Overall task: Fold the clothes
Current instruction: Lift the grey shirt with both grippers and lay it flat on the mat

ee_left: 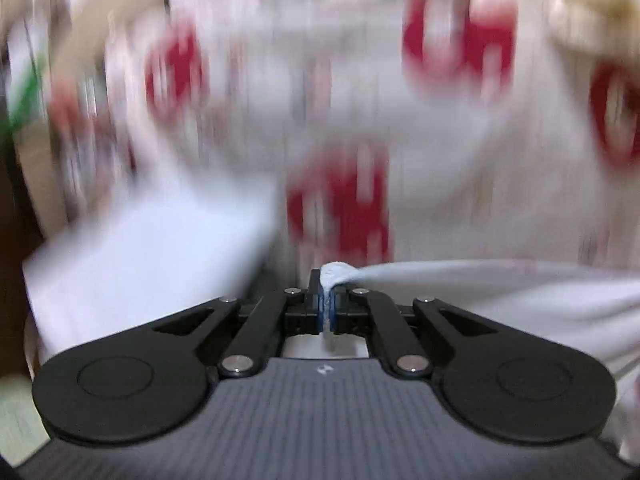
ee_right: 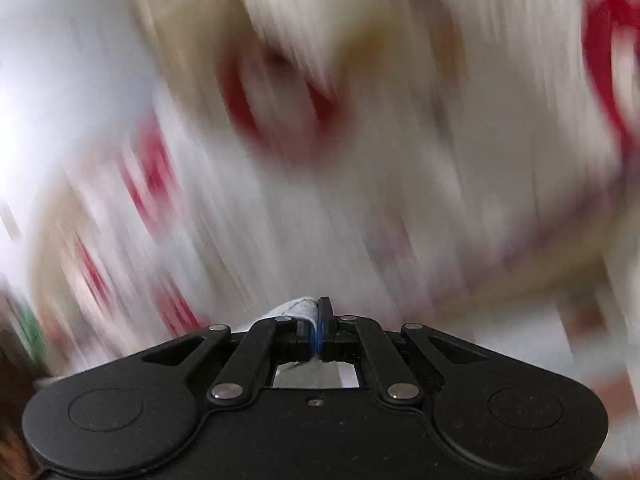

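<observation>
Our left gripper has its jaws pinched tight on a bunched edge of the pale garment, and our right gripper clamps another bit of it. Two grips let us stretch it between them. Beyond the garment all blurs: a white cloth with red shapes, too smeared to name.

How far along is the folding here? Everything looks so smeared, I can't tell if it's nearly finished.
Early, it seems. Done: both grippers have hold of cloth, the left gripper shut on a bunched edge of the pale garment, the right gripper shut on a similar pale bunch. In hand: the blur suggests fast movement over the red-patterned fabric. Left: no neat fold is visible, so the folding itself looks undone.
</observation>
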`<state>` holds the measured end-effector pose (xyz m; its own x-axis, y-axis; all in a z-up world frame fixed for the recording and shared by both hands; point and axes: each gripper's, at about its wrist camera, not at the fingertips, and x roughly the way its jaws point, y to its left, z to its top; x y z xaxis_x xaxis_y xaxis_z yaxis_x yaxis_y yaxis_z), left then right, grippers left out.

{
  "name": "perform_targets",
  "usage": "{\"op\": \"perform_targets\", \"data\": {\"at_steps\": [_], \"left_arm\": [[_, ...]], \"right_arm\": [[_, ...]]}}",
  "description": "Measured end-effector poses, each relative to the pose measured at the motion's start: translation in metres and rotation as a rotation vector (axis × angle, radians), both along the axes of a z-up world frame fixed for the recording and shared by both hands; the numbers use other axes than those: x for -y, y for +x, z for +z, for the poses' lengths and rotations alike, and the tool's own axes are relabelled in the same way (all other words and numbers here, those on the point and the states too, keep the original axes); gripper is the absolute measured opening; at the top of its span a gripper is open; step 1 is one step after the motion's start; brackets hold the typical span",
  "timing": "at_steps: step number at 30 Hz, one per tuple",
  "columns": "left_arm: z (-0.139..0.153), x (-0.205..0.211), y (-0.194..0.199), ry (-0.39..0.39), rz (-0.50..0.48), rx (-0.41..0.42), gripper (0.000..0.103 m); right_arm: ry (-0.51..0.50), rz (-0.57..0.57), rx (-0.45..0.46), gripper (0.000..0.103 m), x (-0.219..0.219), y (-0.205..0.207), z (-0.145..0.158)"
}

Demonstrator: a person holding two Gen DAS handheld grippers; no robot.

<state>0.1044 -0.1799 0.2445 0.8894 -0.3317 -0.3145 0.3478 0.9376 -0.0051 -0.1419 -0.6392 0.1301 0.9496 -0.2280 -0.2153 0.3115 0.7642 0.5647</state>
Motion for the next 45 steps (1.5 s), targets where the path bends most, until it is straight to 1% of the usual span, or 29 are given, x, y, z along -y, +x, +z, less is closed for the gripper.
{"op": "perform_targets", "data": {"at_steps": [2, 3, 4, 6, 8, 9, 10, 11, 12, 13, 14, 15, 21, 23, 28, 29, 37, 41, 43, 45], "left_arm": [[0.07, -0.012, -0.025, -0.058, -0.021, 0.171, 0.002], [0.097, -0.02, -0.04, -0.093, -0.038, 0.238, 0.002], [0.12, -0.031, -0.055, -0.13, -0.055, 0.296, 0.002], [0.147, -0.055, -0.089, -0.183, -0.074, 0.402, 0.002], [0.146, -0.076, -0.117, -0.231, -0.096, 0.434, 0.003], [0.143, -0.086, -0.131, -0.255, -0.108, 0.442, 0.003], [0.132, -0.099, -0.14, -0.264, -0.115, 0.436, 0.003], [0.109, -0.109, -0.148, -0.256, -0.117, 0.408, 0.003], [0.083, -0.117, -0.155, -0.242, -0.118, 0.372, 0.003], [0.053, -0.124, -0.16, -0.226, -0.121, 0.32, 0.003], [0.021, -0.131, -0.164, -0.209, -0.124, 0.257, 0.003], [-0.004, -0.135, -0.164, -0.194, -0.12, 0.204, 0.003], [-0.125, -0.147, -0.16, -0.108, -0.073, -0.085, 0.003], [-0.165, -0.151, -0.159, -0.079, -0.056, -0.181, 0.003], [-0.266, -0.161, -0.156, -0.006, -0.015, -0.421, 0.003], [-0.273, -0.163, -0.157, -0.002, -0.016, -0.439, 0.003], [-0.261, -0.172, -0.173, -0.019, -0.053, -0.455, 0.003], [-0.255, -0.177, -0.18, -0.028, -0.072, -0.463, 0.003], [-0.252, -0.179, -0.184, -0.032, -0.082, -0.467, 0.003], [-0.249, -0.181, -0.188, -0.037, -0.091, -0.471, 0.003]], "right_arm": [[-0.113, -0.056, 0.154, 0.002, -0.005, -0.035, 0.078], [-0.234, -0.092, 0.217, 0.001, -0.02, -0.058, 0.114], [-0.311, -0.12, 0.266, 0.001, -0.034, -0.079, 0.132], [-0.46, -0.177, 0.363, 0.001, -0.062, -0.122, 0.167], [-0.485, -0.171, 0.417, 0.001, -0.08, -0.158, 0.174], [-0.501, -0.162, 0.404, 0.001, -0.089, -0.172, 0.165], [-0.517, -0.152, 0.388, 0.001, -0.098, -0.185, 0.155], [-0.533, -0.143, 0.372, 0.001, -0.107, -0.199, 0.146], [-0.516, -0.12, 0.321, 0.002, -0.113, -0.207, 0.124], [-0.496, -0.098, 0.267, 0.002, -0.118, -0.215, 0.102], [-0.453, -0.088, 0.199, 0.002, -0.121, -0.218, 0.07], [-0.409, -0.079, 0.13, 0.002, -0.125, -0.221, 0.039], [-0.137, -0.023, -0.279, 0.002, -0.145, -0.238, -0.15], [-0.068, -0.024, -0.334, 0.002, -0.144, -0.239, -0.182], [-0.125, -0.026, -0.269, 0.002, -0.15, -0.243, -0.156], [-0.137, -0.026, -0.255, 0.002, -0.152, -0.244, -0.15], [-0.232, -0.028, -0.147, 0.001, -0.161, -0.251, -0.107], [-0.343, -0.101, -0.076, 0.001, -0.19, -0.289, -0.073], [-0.353, -0.111, -0.097, 0.001, -0.199, -0.305, -0.078], [-0.302, -0.094, -0.162, 0.001, -0.199, -0.31, -0.103]]}}
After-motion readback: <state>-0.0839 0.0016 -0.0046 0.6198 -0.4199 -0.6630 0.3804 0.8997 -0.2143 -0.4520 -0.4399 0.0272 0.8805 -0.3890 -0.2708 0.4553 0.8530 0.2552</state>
